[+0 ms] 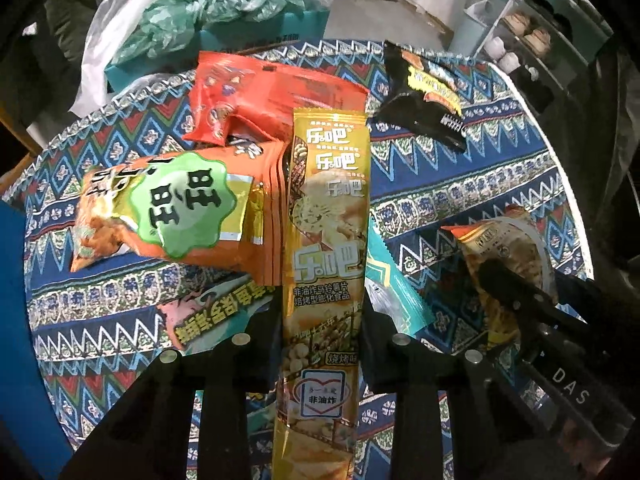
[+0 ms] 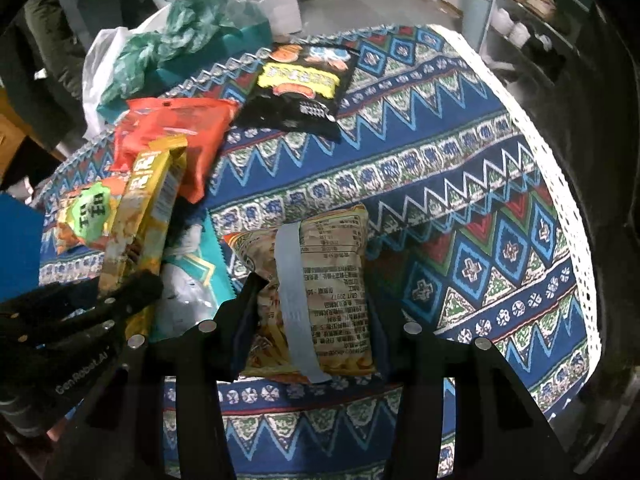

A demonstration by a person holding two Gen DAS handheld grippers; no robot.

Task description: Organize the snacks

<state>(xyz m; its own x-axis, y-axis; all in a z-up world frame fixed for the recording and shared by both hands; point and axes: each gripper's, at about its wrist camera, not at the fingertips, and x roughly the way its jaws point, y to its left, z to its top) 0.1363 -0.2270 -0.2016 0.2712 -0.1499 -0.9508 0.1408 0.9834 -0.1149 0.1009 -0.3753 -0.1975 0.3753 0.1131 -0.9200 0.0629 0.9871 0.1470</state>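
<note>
A round table under a patterned blue cloth (image 2: 460, 184), grey floor (image 2: 360, 8) beyond, shoe shelves (image 1: 532, 36) at right.

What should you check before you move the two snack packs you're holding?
1. Left gripper shut on the long yellow chip pack: ok.
2. Right gripper shut on the beige crinkly snack bag: ok.
3. Yellow pack free of the orange bag with the green badge: cannot tell, they overlap.
4. Bare patterned tablecloth to set things on: ok.
5. Black snack bag clear of both grippers: ok.
</note>
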